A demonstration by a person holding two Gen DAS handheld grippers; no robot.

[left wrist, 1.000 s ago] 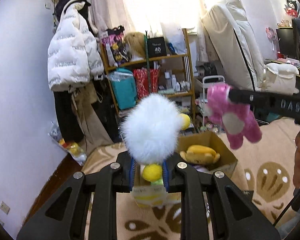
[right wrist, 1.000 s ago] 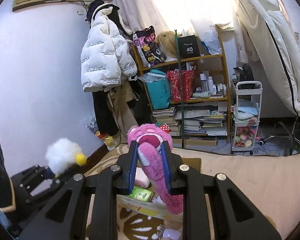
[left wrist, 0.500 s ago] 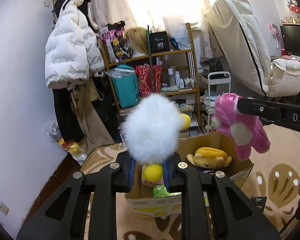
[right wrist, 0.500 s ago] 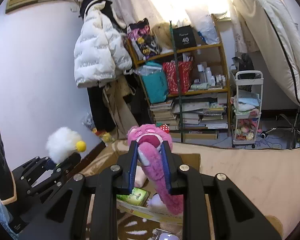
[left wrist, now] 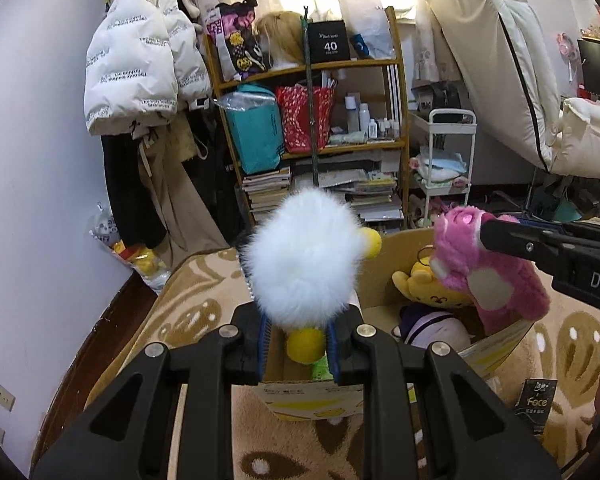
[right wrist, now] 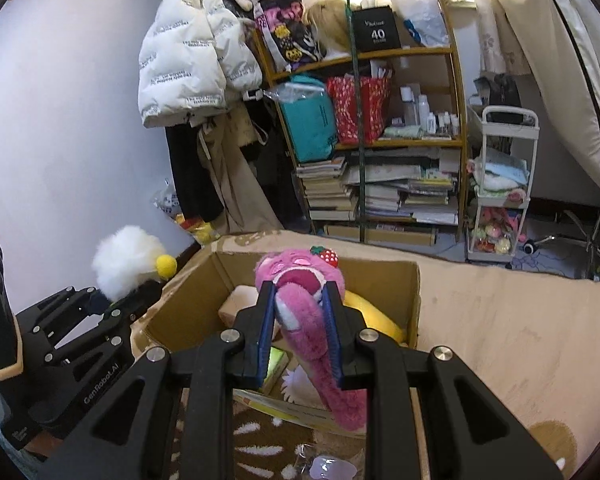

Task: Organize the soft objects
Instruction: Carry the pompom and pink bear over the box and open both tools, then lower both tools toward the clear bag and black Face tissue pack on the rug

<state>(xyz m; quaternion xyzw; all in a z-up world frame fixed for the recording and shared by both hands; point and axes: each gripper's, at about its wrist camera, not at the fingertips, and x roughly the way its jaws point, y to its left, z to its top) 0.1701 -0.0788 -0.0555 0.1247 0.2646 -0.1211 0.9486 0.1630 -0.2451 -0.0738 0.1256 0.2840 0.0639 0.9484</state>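
You can read "40" in white on the black box (left wrist: 331,42) standing on the top shelf of the wooden rack (left wrist: 396,65); the small line above it and the one below are too fine to make out. The same box (right wrist: 377,29) shows "40" in your right wrist view. The white puffer jacket (left wrist: 140,60) hanging on the wall carries rows of small black print; "fashion" can be picked out, the rest is unclear. On the small black packet (left wrist: 539,400) lying on the rug you can read "Face". Your right tongs (left wrist: 485,232) show "DAS" on the black body, cut by the frame edge. Your left tongs (right wrist: 142,288) bear "GenRobot.AI" on the side.
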